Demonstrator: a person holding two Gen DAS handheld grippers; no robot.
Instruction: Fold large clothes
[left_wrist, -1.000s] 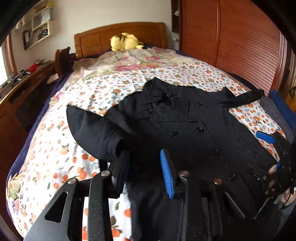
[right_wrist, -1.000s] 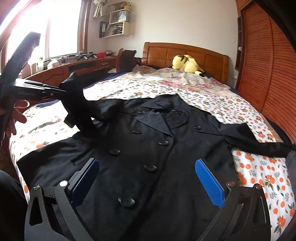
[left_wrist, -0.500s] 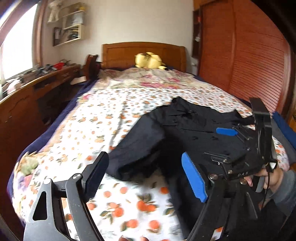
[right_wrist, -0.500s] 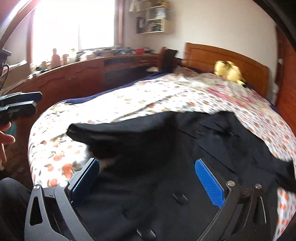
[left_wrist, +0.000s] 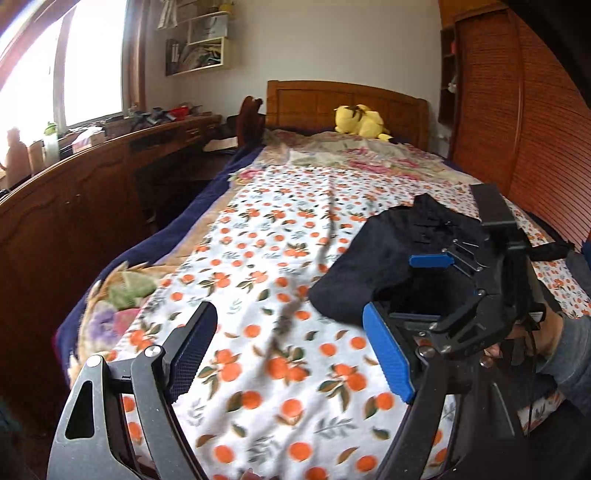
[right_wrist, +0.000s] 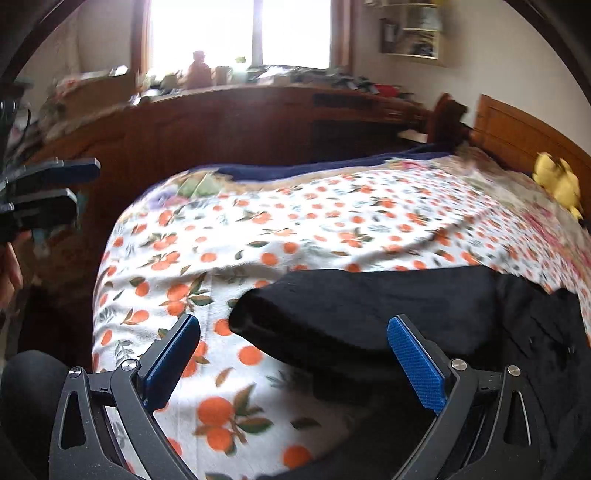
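Observation:
A black buttoned coat (left_wrist: 388, 254) lies on the orange-print bedspread (left_wrist: 280, 229), its left sleeve folded in over the body. In the right wrist view the coat (right_wrist: 388, 310) fills the lower right. My left gripper (left_wrist: 291, 354) is open and empty above bare bedspread, left of the coat. My right gripper (right_wrist: 291, 365) is open and empty, low over the folded sleeve's cuff end. The right gripper also shows in the left wrist view (left_wrist: 424, 288), over the coat. The left gripper shows at the far left of the right wrist view (right_wrist: 55, 188).
A wooden headboard (left_wrist: 347, 103) with a yellow plush toy (left_wrist: 360, 120) stands at the far end. A long wooden desk (left_wrist: 81, 177) with clutter runs along the left of the bed. A wooden wardrobe (left_wrist: 517, 110) stands on the right.
My left gripper let go of the coat sleeve and drew back to the left of the coat. My right gripper swung left toward the sleeve end. The sleeve now lies folded over the coat.

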